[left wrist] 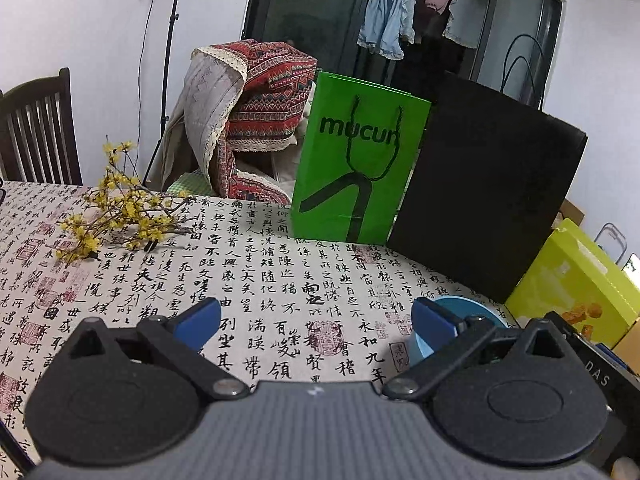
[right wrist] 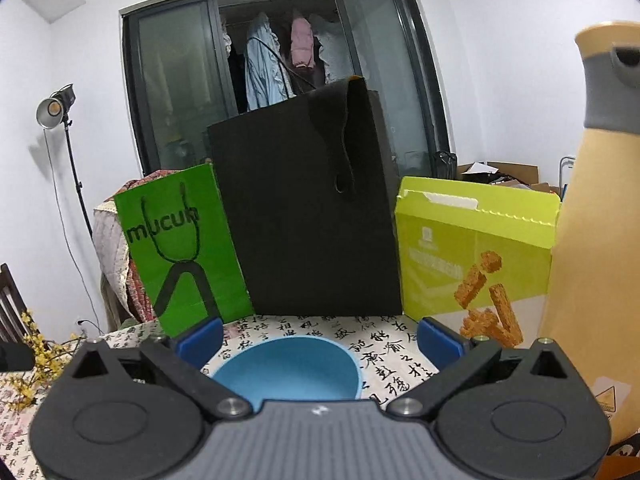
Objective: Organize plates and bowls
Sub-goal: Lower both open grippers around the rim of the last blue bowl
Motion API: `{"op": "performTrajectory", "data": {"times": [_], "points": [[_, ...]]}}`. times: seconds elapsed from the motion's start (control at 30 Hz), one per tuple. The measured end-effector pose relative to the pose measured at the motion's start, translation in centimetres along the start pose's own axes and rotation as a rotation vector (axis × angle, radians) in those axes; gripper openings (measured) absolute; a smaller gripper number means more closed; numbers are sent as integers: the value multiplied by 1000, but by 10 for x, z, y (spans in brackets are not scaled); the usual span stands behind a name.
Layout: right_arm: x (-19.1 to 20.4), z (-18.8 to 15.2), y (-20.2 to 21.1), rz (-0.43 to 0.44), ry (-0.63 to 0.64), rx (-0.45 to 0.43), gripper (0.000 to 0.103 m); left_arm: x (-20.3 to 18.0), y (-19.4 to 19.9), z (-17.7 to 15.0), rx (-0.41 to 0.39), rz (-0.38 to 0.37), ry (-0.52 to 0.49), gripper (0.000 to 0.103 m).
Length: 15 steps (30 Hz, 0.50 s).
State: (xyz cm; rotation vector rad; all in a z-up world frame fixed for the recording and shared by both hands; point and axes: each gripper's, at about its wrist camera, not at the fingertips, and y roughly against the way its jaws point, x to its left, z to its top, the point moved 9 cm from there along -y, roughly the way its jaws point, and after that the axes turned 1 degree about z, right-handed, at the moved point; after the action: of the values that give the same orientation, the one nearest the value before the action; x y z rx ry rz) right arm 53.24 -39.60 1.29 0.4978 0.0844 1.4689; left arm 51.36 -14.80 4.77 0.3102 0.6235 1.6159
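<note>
calligraphy-print table (left wrist: 248, 264): blue bowl (right wrist: 288, 368), flower sprig (left wrist: 120, 212), bags (left wrist: 352, 160)

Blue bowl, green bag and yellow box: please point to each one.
blue bowl (right wrist: 286, 368), right wrist view, inner wall.
green bag (left wrist: 352, 160), left wrist view, front face.
yellow box (right wrist: 472, 240), right wrist view, front face.

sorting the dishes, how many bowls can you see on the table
1: a blue bowl between the open right gripper's fingers, before the black bag. Others may be hidden.
</note>
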Motion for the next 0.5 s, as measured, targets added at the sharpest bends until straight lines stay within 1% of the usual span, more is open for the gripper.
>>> {"op": "performTrajectory", "data": {"times": [0.1,0.2,0.3,0.43,0.5], "points": [[-9,-3,-6,0,-22,8,103,-12,-5,0,-17,13,-15,103],[-17,-6,-15,10,-46,33,103,-24,-13,-1,-30,30,-29,103],[-21,-9,-20,4,-49,52,103,-33,-23,-4,-25,43,-21,103],[-27,-13,-26,5,-66,74,103,-44,-39,-8,7,54,-3,103],[-32,-15,-28,-4,-80,81,103,-51,-44,-10,8,58,-10,103]]}}
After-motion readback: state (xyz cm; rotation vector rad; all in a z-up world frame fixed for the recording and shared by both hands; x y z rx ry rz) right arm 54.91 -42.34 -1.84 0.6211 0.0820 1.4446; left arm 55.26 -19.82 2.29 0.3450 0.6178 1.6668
